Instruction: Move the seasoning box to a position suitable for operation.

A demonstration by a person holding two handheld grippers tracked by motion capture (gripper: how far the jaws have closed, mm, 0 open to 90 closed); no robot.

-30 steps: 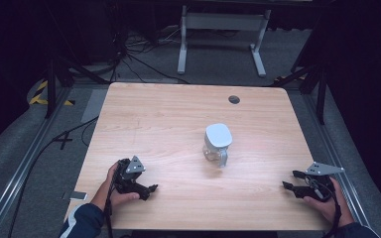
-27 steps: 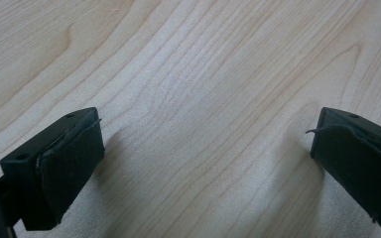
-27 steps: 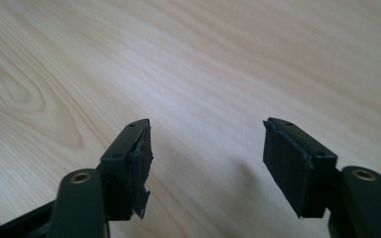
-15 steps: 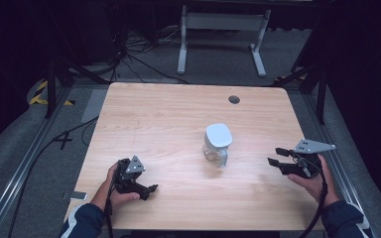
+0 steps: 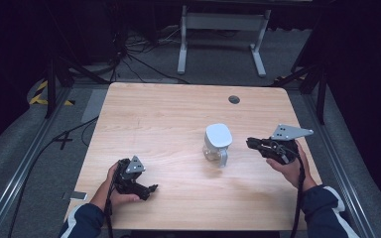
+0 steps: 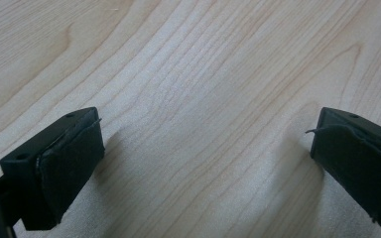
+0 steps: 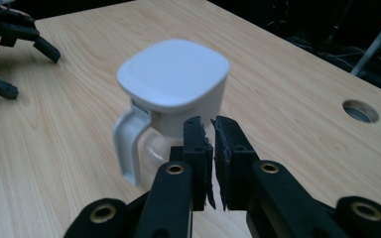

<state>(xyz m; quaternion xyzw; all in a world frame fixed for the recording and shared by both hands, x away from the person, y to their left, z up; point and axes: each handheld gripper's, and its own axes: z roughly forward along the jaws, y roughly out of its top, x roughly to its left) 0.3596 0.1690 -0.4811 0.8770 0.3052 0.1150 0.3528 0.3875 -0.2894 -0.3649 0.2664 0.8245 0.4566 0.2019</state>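
Fingers of the right gripper point(image 7: 213, 130) were pressed nearly together, with only a thin slit between their black pads and nothing held in it. Directly beyond their tips stood a small clear glass jug with a white rounded-square lid and a white handle point(image 7: 171, 111), upright on the light wooden desk point(image 7: 287, 99); the tips were near the jug's glass body but not touching it, and the handle hung to the left of the fingers in the right gripper view. In the high view the right gripper point(image 5: 252, 144), held in the person's right hand point(image 5: 288, 166), pointed at the jug point(image 5: 217, 144) from just beside it, its grey three-cornered plate uppermost. A round dark cable hole point(image 7: 360, 111) in the desk lay farther off, up and to the right of those fingers. The left gripper point(image 6: 206, 148) had its fingers spread wide, with bare wood grain between the two black padded blocks and nothing gripped. Its tips were very low over the desk; whether they touched it could not be told. In the high view the left gripper point(image 5: 151, 188) sat in the left hand point(image 5: 115, 191), well apart from the jug, which stood ahead and off to the right of its fingers.
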